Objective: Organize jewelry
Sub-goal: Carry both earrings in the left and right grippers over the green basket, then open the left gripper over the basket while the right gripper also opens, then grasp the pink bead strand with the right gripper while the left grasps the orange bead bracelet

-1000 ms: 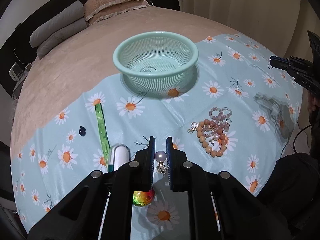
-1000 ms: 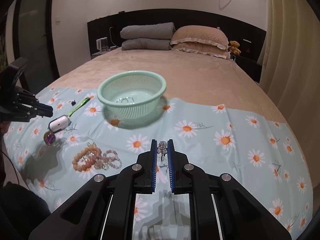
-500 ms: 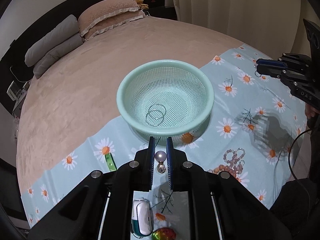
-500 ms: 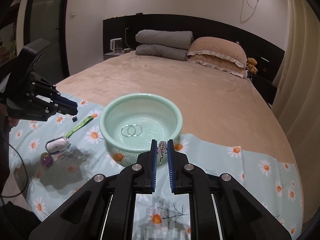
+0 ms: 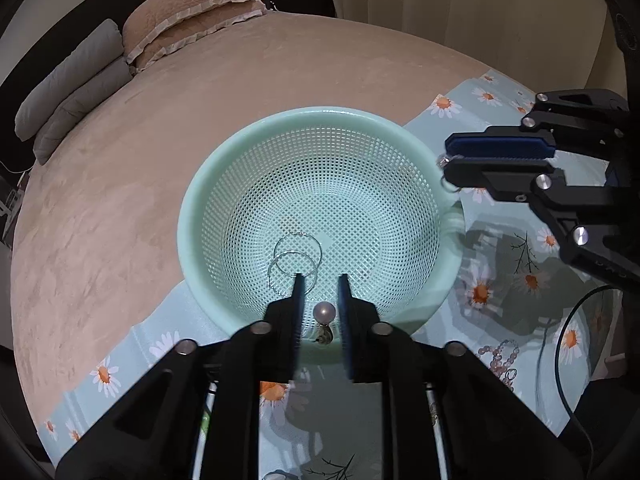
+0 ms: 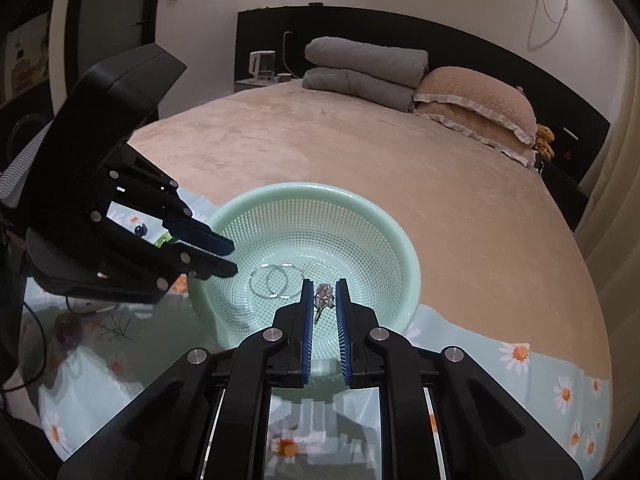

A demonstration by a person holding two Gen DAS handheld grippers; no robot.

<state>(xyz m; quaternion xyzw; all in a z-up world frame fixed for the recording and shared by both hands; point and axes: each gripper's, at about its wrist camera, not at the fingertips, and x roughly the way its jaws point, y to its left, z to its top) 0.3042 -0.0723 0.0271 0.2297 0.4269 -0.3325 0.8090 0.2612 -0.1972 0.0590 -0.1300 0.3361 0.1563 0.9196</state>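
Note:
A mint green mesh basket sits on a daisy-print cloth on the bed. Two silver hoop earrings lie on its bottom. My left gripper hangs over the basket's near rim; its jaws have parted and a pearl earring sits loose between them. My right gripper is shut on a small silver earring above the basket's inside. The right gripper also shows in the left wrist view at the basket's right rim, and the left gripper shows in the right wrist view.
Beaded bracelets lie on the cloth to the right of the basket. A green strap and a dark round trinket lie on the left. Pillows and folded grey blankets are at the bed's head.
Both grippers have moved forward from over the cloth to above the basket. The left jaws have opened a little around the pearl earring.

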